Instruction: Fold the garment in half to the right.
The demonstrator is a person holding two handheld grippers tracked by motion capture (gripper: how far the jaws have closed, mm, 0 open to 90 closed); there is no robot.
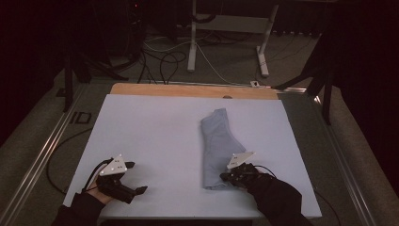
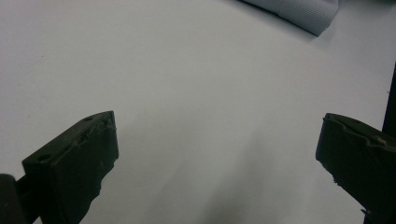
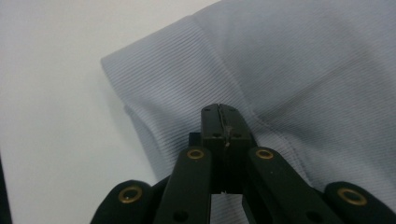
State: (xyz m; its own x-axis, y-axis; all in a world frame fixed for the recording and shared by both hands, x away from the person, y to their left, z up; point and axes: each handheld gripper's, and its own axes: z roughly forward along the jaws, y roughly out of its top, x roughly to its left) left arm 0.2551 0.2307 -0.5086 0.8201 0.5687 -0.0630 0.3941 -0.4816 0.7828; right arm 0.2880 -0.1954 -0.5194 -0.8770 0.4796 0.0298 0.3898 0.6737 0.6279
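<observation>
L gripper point(image 1: 136, 178) sits released over bare bench point(image 1: 155, 136), jaws wide, nothing btwn them, well apart from the folded grey garment point(image 1: 217, 146). Garment lies right of centre on the bench; R gripper point(image 1: 225, 177) is at its near end, jaws clenched together on the fabric, prob. pinching a fold.

Risks: pinch looks thin, so cloth could slip out on lifting; or only the top layer is caught and the fold falls open.

Garment's long axis runs near-to-far, narrow end pointing away from the person.
</observation>
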